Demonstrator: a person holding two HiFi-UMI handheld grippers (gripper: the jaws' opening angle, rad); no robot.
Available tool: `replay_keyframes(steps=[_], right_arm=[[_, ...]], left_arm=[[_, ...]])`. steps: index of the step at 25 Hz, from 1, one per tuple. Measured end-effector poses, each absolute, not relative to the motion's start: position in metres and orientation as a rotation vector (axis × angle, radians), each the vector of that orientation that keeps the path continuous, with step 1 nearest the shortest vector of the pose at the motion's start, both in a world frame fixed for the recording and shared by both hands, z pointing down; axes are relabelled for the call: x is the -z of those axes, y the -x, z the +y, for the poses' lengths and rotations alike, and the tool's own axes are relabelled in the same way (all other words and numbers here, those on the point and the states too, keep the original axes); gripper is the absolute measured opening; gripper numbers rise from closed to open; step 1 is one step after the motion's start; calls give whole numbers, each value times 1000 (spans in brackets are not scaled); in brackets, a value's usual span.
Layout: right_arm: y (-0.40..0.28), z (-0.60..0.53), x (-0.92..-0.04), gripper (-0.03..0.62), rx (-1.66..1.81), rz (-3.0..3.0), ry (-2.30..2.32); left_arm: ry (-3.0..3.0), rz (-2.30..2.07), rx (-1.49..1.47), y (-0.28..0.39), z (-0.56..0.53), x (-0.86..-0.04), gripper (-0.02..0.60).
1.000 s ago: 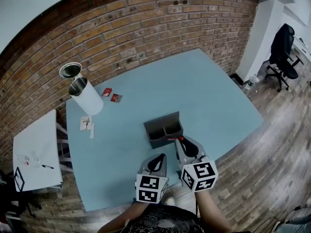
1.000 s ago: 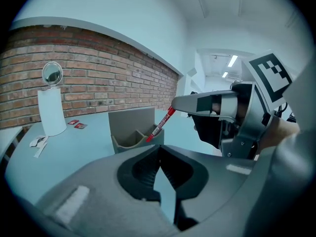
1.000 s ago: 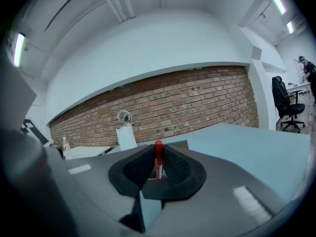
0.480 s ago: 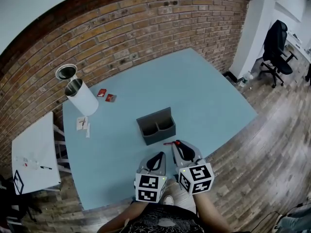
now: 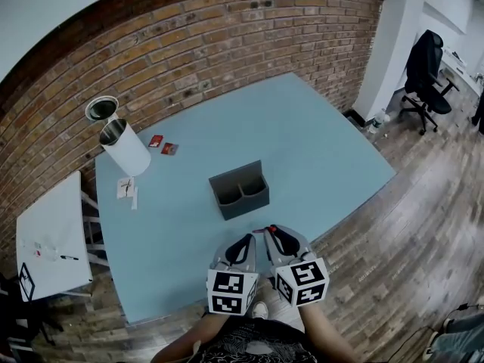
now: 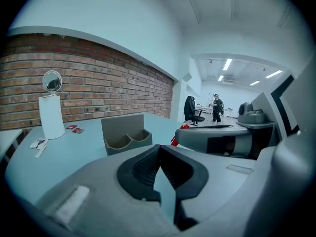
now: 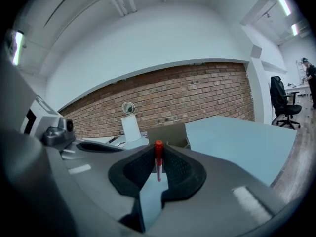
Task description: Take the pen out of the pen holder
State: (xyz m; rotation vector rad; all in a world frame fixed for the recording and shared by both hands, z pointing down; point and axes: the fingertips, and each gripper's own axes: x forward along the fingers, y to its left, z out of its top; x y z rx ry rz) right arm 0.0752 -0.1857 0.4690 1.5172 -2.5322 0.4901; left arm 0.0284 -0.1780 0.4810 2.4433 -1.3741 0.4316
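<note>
The grey two-pocket pen holder stands mid-table, both pockets showing nothing inside; it also appears in the left gripper view. My right gripper is near the table's front edge, shut on a red pen. In the right gripper view the pen stands upright, pinched between the jaw tips, with the pen holder behind them. My left gripper sits beside it on the left, shut with nothing between its jaws. The right gripper shows there with the pen's red end.
A white cylinder with a round mirror stands at the table's far left. Two red packets and paper scraps lie near it. A white side table is to the left, an office chair at the far right.
My right gripper has drawn back from the pen holder toward the table's front edge, carrying the red pen. The left gripper has stayed about where it was.
</note>
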Motion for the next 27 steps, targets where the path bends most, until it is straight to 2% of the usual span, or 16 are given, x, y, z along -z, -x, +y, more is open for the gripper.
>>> replay_keyframes(steps=[27], right_arm=[[-68,-166,-479,49,-483,-2541,-1472]], left_arm=[[-2442,-1414,-404,-24,-163,-480,-6]])
